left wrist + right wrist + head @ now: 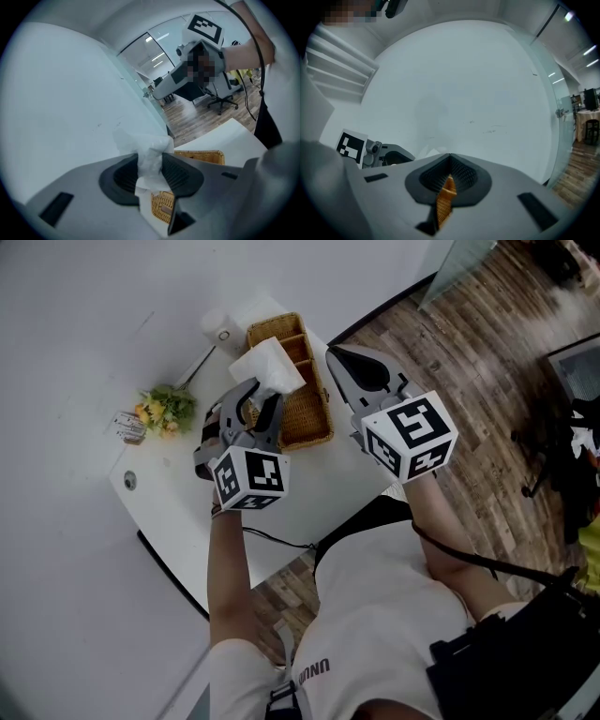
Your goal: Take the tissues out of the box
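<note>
The left gripper (260, 397) is clamped on a white tissue (267, 365); in the left gripper view the ribbed pads (180, 176) pinch the sheet (150, 157) at mid-length, with a crumpled end above them and a loose tail hanging below toward the wicker basket (206, 155). The tissue's long axis runs roughly upward from the basket (305, 423); the sheet stands over the basket's left side and far end. No view shows whether the lower tail has cleared the compartment. The right gripper (336, 357) sits at the basket's right wall, and its jaws are closed to a narrow slot with a strip of wicker (446, 197) between the pads (464, 176), which reads as a steadying grip on the rim. The left gripper is therefore the working tool, and the extraction direction is judged to be straight up and away from the basket. Open room lies above the basket and over the bare table (309, 493) on its near side; a small flower bunch (165, 412) lies well to the basket's left, and a white roll (221, 327) stands just beyond its far left corner. The table edge runs close past the basket's right side.
</note>
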The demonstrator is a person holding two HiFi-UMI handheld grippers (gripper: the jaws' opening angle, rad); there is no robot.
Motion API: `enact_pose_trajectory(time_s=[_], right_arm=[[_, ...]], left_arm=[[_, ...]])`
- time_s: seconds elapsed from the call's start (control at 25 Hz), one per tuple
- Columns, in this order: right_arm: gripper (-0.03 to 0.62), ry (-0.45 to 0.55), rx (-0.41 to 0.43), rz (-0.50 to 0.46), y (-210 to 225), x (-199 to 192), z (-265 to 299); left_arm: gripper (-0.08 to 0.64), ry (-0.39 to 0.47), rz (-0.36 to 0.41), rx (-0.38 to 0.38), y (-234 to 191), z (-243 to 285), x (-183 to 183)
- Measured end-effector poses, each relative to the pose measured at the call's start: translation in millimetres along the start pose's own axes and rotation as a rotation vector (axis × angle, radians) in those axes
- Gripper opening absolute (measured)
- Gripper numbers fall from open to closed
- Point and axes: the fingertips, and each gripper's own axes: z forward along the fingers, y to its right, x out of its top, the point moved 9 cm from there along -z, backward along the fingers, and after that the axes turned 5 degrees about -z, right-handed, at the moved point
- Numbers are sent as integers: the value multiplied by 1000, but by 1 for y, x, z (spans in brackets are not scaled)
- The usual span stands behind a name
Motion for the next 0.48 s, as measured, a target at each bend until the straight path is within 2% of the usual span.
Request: enact_pose_trajectory(time_s=[0.48], right_arm=[[18, 10, 8, -29, -5, 1, 1]], left_arm=[[152, 29, -5, 31, -6, -8, 7]])
